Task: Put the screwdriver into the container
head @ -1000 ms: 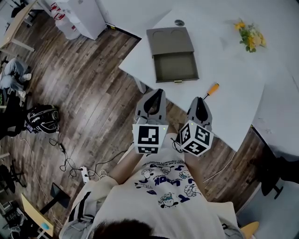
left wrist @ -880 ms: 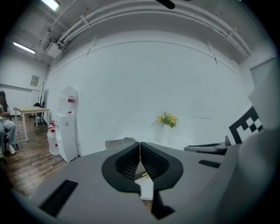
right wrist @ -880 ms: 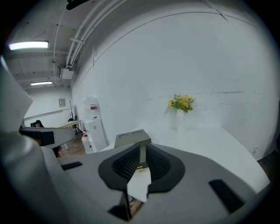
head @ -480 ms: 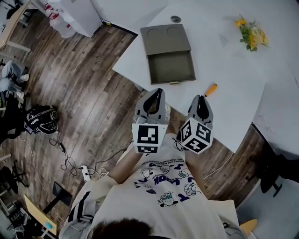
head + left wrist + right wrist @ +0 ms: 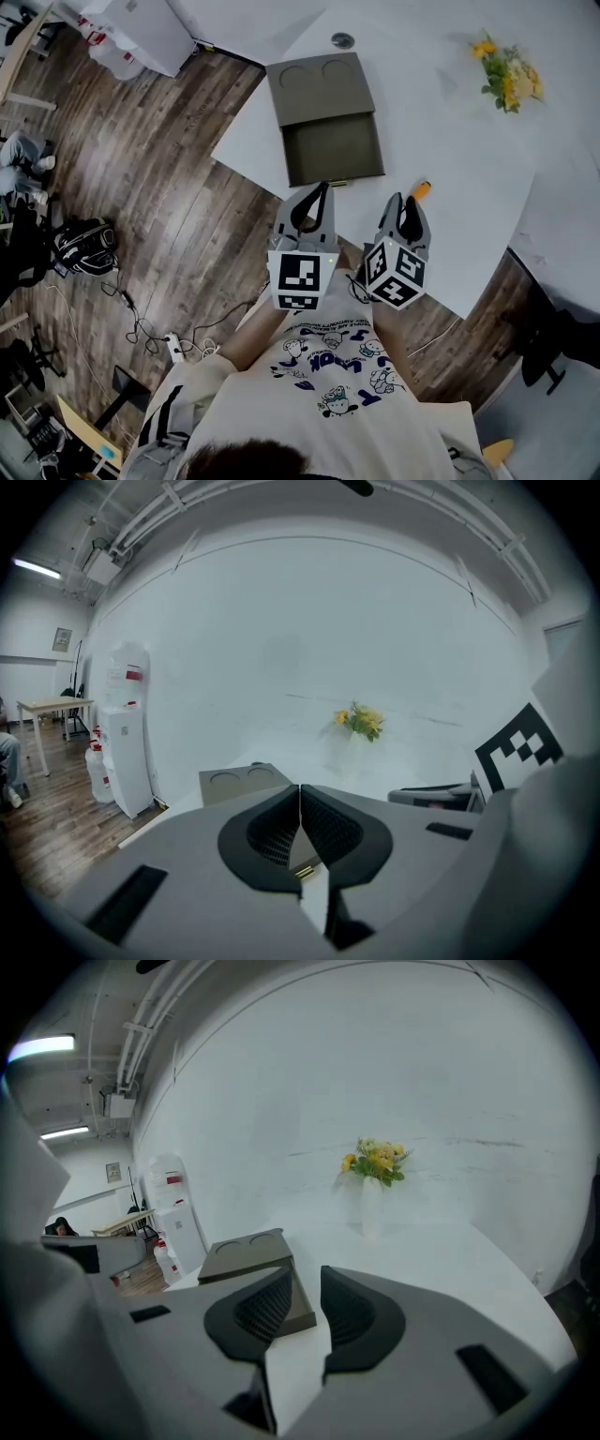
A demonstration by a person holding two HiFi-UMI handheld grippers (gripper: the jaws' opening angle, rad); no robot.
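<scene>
Screwdriver [image 5: 422, 189], orange handle, by tabletop's near edge: probably light, stiff, slick shaft, best held at handle; right gripper [image 5: 405, 201] opening, empty; left gripper [image 5: 316, 190] closed, empty.

The head view looks steeply down from above the person onto the white table [image 5: 450, 141] and the dark wooden plank floor [image 5: 159, 187]. Both gripper views sit low at the table's near edge, facing level toward the far white wall [image 5: 281, 639]. All three share the olive-grey drawer box [image 5: 323, 112] and, far right, the yellow flower bunch [image 5: 506, 70].
</scene>
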